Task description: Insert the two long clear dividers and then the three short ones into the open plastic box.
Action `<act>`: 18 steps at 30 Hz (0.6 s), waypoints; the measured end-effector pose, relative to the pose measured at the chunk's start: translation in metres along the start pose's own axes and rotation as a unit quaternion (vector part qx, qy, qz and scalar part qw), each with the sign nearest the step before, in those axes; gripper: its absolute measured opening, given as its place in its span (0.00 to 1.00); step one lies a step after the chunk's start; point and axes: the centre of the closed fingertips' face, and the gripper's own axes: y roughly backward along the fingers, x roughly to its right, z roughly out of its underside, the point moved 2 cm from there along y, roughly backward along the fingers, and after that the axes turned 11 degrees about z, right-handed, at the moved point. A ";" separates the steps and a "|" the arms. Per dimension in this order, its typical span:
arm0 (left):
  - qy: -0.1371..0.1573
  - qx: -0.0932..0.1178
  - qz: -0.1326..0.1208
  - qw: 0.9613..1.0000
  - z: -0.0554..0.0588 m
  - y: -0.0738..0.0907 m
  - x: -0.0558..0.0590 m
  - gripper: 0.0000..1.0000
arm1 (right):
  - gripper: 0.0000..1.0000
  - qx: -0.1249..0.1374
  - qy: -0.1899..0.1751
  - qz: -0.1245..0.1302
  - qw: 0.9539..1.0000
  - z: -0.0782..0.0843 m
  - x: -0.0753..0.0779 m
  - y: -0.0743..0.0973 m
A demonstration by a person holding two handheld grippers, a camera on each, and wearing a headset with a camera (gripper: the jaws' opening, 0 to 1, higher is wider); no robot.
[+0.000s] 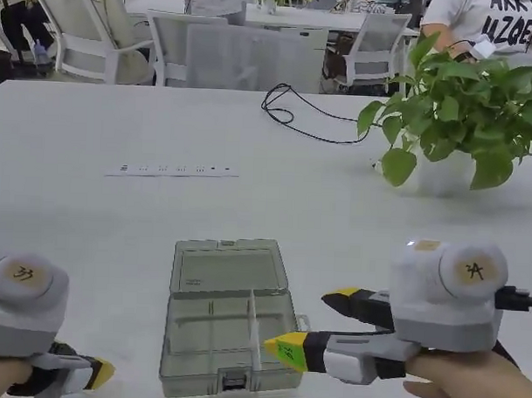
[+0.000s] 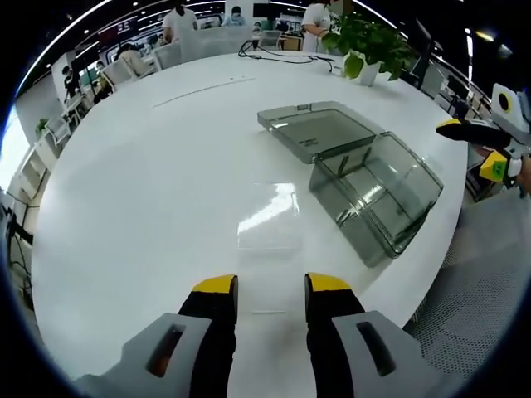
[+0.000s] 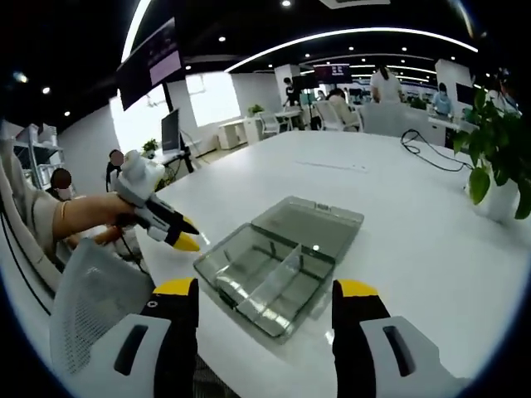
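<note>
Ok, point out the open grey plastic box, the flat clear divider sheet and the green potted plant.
Plastic box (image 1: 231, 269): head view, lid centre.
Clear divider (image 2: 270, 217): left gripper view, sheet middle.
Potted plant (image 1: 461, 110): head view, leaves.

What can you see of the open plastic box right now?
The open plastic box is smoky grey, translucent, rectangular. Its lid lies flat, hinged back on the far side; a small latch sits on the near wall. A clear divider stands upright inside. It rests level on the white table, with nothing gripping it.
</note>
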 end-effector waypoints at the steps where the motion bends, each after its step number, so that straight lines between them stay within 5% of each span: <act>1: -0.001 0.017 0.003 1.000 -0.003 0.001 0.002 0.30 | 0.65 0.000 -0.003 -0.004 1.000 -0.001 -0.003 -0.002; 13: -0.002 0.077 -0.014 0.997 -0.005 0.022 0.016 0.30 | 0.57 0.024 -0.063 -0.041 0.997 -0.014 -0.036 -0.015; 18: 0.004 0.126 -0.012 0.992 -0.014 0.032 0.028 0.30 | 0.52 0.040 -0.104 -0.057 0.992 -0.023 -0.051 -0.020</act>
